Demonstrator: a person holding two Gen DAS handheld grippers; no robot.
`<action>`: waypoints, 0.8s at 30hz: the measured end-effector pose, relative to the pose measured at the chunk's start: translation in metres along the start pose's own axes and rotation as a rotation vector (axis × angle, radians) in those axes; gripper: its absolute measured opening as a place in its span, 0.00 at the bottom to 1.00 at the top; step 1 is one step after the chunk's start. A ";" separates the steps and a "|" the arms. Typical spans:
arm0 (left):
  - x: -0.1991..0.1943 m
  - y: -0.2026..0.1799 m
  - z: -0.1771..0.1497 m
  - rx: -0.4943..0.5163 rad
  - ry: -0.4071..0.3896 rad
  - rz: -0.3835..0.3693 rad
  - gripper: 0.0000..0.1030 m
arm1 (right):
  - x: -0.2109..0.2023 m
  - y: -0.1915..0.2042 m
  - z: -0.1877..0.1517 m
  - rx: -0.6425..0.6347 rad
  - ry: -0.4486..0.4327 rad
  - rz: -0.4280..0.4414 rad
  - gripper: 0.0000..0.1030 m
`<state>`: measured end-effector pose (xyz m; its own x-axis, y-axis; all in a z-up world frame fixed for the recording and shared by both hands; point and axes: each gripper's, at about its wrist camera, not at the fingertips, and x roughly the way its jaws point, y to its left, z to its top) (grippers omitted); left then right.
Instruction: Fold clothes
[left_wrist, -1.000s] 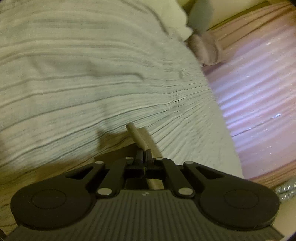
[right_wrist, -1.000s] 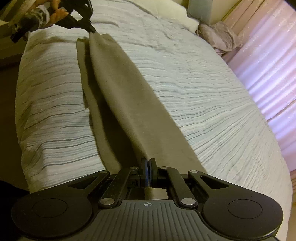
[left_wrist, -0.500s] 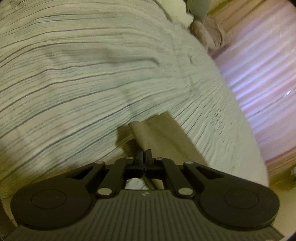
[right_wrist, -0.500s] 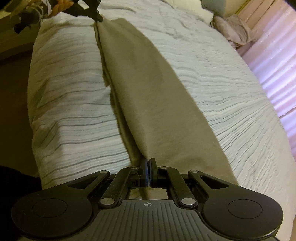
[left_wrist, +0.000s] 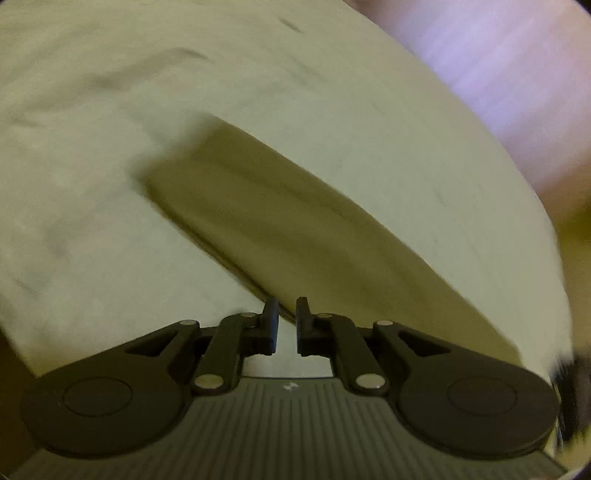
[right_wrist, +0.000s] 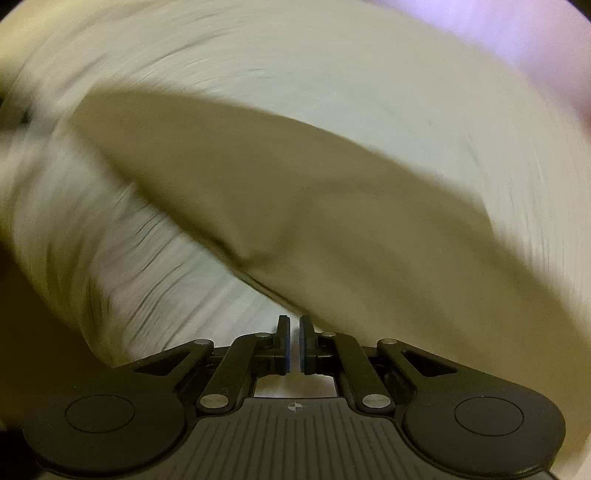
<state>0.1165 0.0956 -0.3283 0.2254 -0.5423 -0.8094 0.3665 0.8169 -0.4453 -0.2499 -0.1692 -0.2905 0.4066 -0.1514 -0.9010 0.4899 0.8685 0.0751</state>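
Note:
A long olive-brown garment (left_wrist: 295, 229) lies flat across the white striped bedspread (left_wrist: 92, 221), running from upper left to lower right in the left wrist view. My left gripper (left_wrist: 287, 314) stands open just off its near edge, with nothing between the fingers. In the right wrist view the same garment (right_wrist: 295, 192) spreads wide over the bedspread (right_wrist: 147, 277). My right gripper (right_wrist: 294, 332) is open by a narrow gap beside the cloth's near corner and holds nothing. Both views are motion-blurred.
Pink curtains (left_wrist: 498, 74) hang beyond the bed's far side. The bed's left edge drops to a dark floor (right_wrist: 37, 314). A dark blurred shape (left_wrist: 569, 387) shows at the right border of the left wrist view.
Both grippers were shut on the garment's ends and have let go; their jaws now stand apart. The garment has come down flat on the bed. Both cameras swung sharply.

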 end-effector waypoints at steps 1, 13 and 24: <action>0.006 -0.014 -0.008 0.012 0.034 -0.036 0.06 | -0.005 -0.022 -0.004 0.169 0.003 0.033 0.20; 0.051 -0.106 -0.060 0.101 0.228 -0.218 0.06 | -0.012 -0.159 -0.109 1.430 -0.166 0.414 0.28; 0.057 -0.122 -0.069 0.127 0.250 -0.204 0.06 | -0.010 -0.167 -0.111 1.376 -0.164 0.387 0.09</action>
<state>0.0220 -0.0212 -0.3466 -0.0868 -0.6144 -0.7842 0.4938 0.6571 -0.5695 -0.4212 -0.2608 -0.3414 0.7198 -0.1494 -0.6779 0.6341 -0.2558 0.7297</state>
